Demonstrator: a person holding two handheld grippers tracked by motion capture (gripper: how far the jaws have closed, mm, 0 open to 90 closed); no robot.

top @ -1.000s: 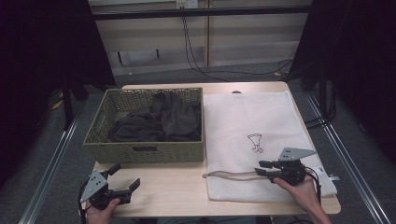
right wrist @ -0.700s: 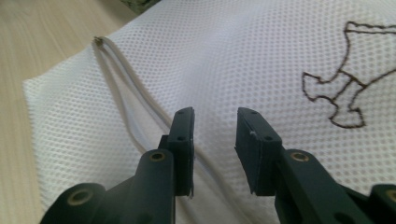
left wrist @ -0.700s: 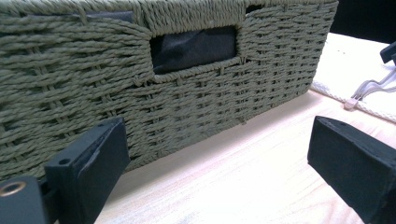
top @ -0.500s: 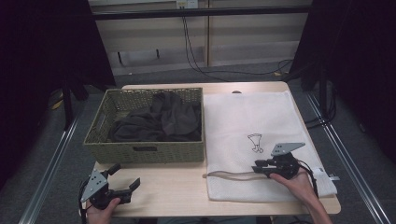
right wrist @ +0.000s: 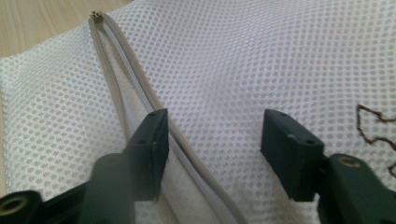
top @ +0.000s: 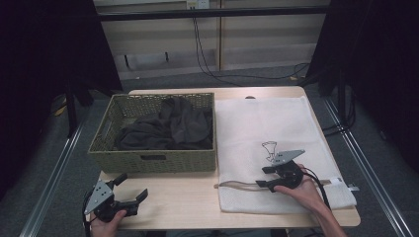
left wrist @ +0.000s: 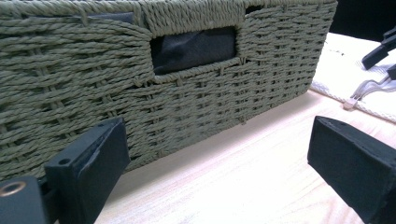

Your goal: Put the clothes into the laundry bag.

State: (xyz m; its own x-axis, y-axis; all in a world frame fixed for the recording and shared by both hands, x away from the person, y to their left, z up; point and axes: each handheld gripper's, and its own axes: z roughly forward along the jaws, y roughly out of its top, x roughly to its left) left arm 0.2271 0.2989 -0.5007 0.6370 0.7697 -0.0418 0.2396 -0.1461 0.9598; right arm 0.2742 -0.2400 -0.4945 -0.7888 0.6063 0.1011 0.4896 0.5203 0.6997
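A white mesh laundry bag lies flat on the right half of the wooden table. Its grey zipper runs along the near edge. My right gripper rests on the bag by that zipper and points left. Its jaws have just been opening and stand open. In the right gripper view the zipper passes beside the left jaw of my right gripper, and the pads press on nothing. My left gripper stands open at the table's near left corner. It faces the front of the woven basket.
The green woven basket on the left half holds dark clothes, also seen through its handle slot. A small black print marks the bag. Bare wood lies between the grippers. Metal rails and cables run on the floor around the table.
My right gripper has slid left along the bag's near edge and its jaws stand wider apart than before. The left gripper has stayed where it was.
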